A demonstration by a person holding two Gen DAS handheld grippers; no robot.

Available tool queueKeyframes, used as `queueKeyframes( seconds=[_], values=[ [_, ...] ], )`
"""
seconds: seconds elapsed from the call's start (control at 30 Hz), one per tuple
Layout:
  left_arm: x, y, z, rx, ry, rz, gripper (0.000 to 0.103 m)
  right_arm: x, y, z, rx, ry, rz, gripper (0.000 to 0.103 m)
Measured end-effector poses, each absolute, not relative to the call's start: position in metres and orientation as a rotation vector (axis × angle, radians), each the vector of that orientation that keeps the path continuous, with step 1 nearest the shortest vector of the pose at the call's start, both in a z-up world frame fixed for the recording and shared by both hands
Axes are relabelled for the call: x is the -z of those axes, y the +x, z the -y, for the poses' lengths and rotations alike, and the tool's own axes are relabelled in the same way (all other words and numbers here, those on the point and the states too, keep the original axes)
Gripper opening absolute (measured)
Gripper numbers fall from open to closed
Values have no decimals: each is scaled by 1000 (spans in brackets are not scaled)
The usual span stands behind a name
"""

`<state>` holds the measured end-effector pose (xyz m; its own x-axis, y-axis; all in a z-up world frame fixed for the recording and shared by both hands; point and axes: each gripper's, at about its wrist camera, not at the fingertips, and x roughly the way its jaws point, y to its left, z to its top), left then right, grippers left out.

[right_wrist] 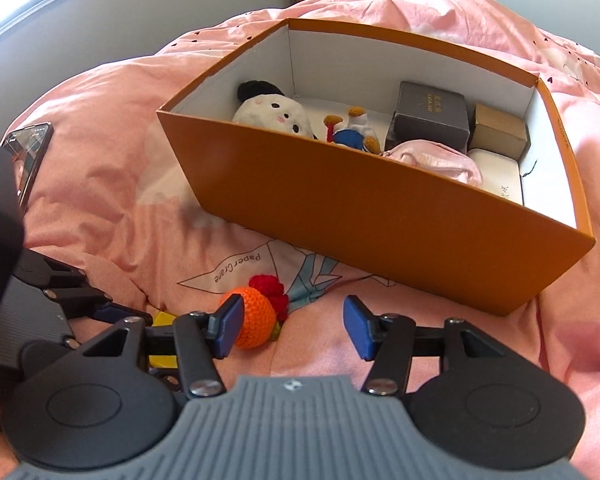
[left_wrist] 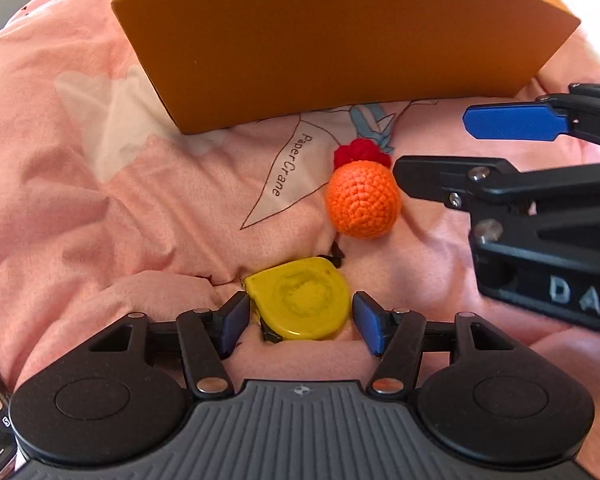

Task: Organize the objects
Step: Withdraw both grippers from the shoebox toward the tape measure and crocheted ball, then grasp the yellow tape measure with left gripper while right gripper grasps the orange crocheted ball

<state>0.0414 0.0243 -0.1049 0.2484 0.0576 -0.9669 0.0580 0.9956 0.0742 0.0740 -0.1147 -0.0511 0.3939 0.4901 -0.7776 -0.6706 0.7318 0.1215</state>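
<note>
1. Left gripper [left_wrist: 300,320] fingers spread wide, blue pads either side of the yellow tape measure [left_wrist: 300,304]; left pad looks close to or just touching its edge, right pad shows a small gap. No pinch.
2. Right gripper [right_wrist: 292,326] fingers also spread; left pad [right_wrist: 230,326] overlaps the near side of the orange crochet ball [right_wrist: 256,320], contact cannot be told; right pad stands well clear at 3 o'clock over bare bedding. Nothing gripped.
3. Orange crochet ball has a red tuft; in the left wrist view it lies on the pink blanket [left_wrist: 100,200] at 1 o'clock from the tape measure, apart from it.
4. Right gripper enters the left wrist view from 3 o'clock, black finger tip just beside the ball.
5. Orange box [right_wrist: 380,216] sits on the blanket at 12 o'clock from both objects, open top.
6. Inside the box: white plush toy [right_wrist: 276,114], small duck figure [right_wrist: 352,132], grey box [right_wrist: 432,116], tan box [right_wrist: 500,130], pink cloth [right_wrist: 440,158].
7. Phone [right_wrist: 32,148] lies on the blanket at 9 o'clock of the box.
8. "PaperCrane" print [left_wrist: 292,164] on the blanket beside the ball.
</note>
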Motion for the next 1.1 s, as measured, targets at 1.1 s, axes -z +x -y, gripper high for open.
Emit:
queueKeyframes(
  seconds=[1.1],
  values=[
    [82,11,-42,-61,229,-1213,65,94,91,80,-854,-168,-1094,49]
  ],
)
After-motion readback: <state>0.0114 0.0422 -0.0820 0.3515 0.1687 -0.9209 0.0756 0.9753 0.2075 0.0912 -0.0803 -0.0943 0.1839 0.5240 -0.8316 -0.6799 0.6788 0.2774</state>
